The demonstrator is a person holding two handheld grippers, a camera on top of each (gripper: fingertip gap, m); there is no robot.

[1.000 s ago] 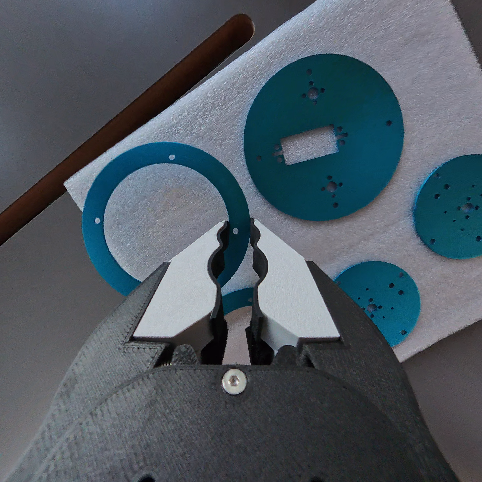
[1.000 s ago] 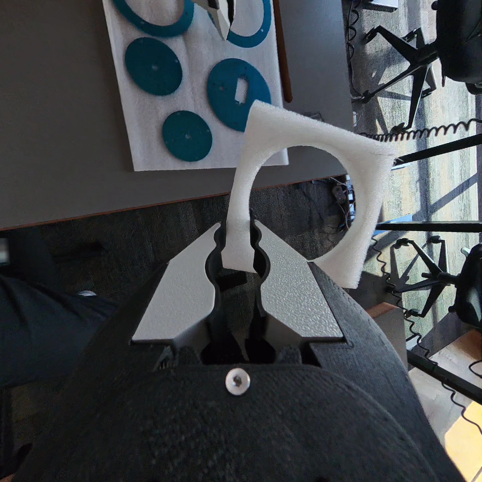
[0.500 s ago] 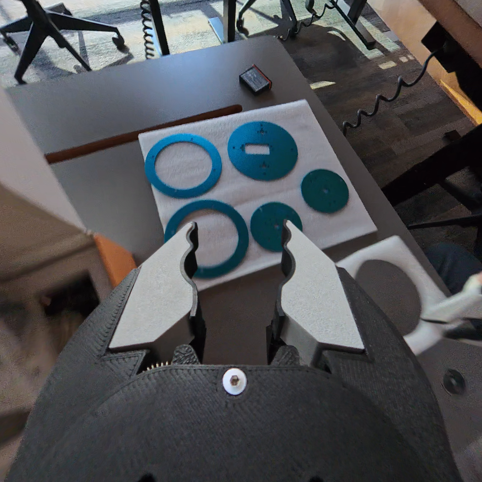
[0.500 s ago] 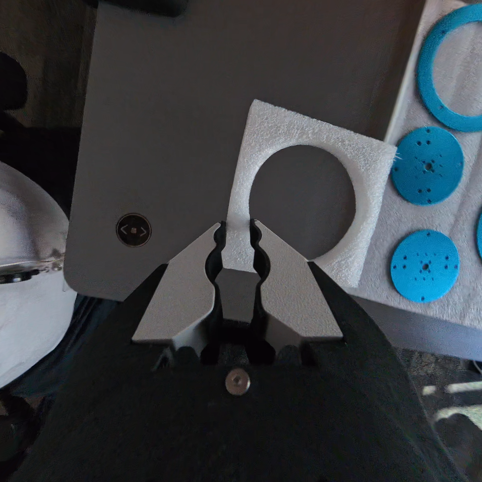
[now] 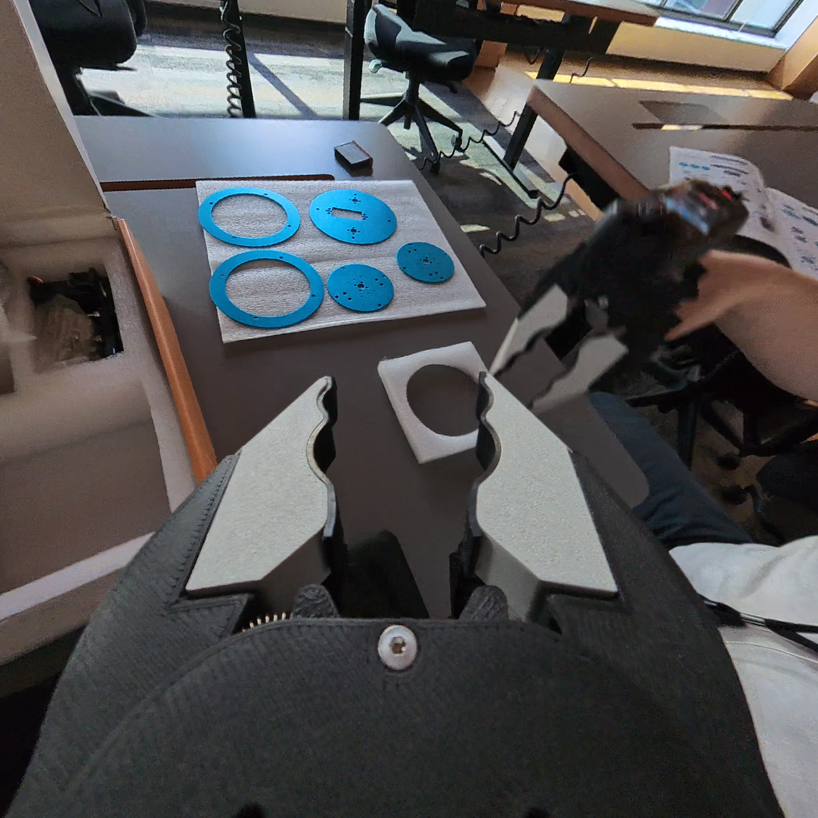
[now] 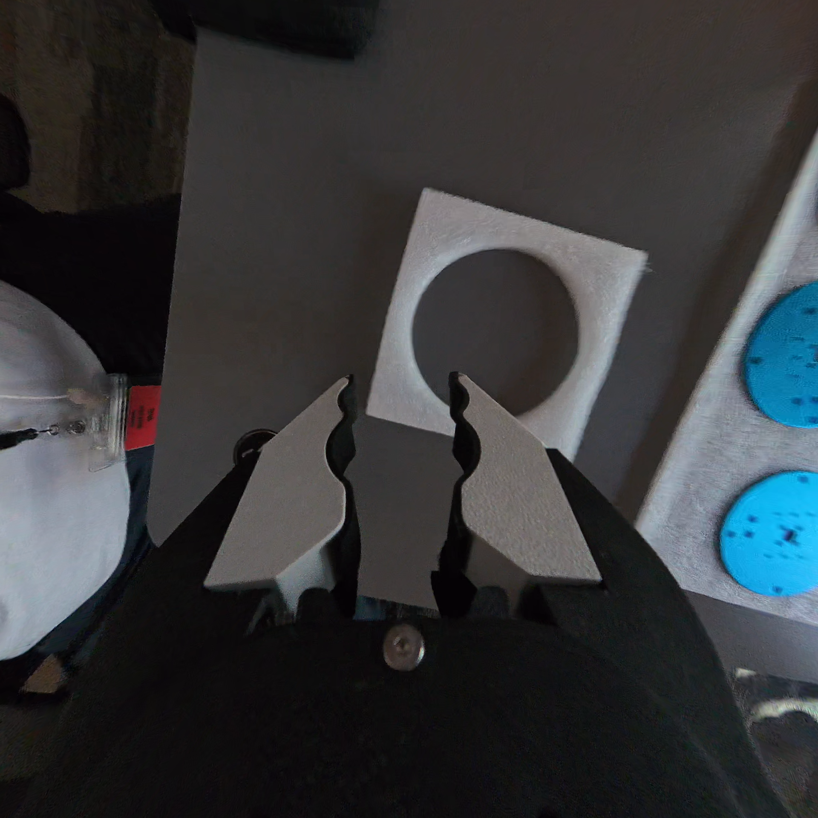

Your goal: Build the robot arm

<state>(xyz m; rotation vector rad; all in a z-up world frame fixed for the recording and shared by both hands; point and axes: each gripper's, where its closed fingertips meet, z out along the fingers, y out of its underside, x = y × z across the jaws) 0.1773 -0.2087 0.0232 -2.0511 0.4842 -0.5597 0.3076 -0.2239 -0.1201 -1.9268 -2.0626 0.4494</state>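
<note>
A white foam square with a round hole (image 6: 500,265) lies flat on the dark table; it also shows in the left wrist view (image 5: 400,398). My right gripper (image 6: 402,377) is open and empty, its tips just short of the square's near edge; it shows blurred in the left wrist view (image 5: 544,367). My left gripper (image 5: 407,383) is open and empty, held above the table near the square. Beyond it a white foam sheet (image 5: 460,292) carries two blue rings (image 5: 265,287) and three blue discs (image 5: 360,287).
A cardboard box with foam padding (image 5: 79,398) stands at the left of the table. A small dark block (image 5: 352,155) lies at the far table edge. A person's hand (image 5: 730,287) holds the right gripper. Office chairs and another desk (image 5: 664,115) stand beyond. One gripper's finger ends stand about 20 cm off the other's.
My right gripper set the foam square down on the table, opened and let it go. My left gripper opened and pulled back from the blue ring on the sheet.
</note>
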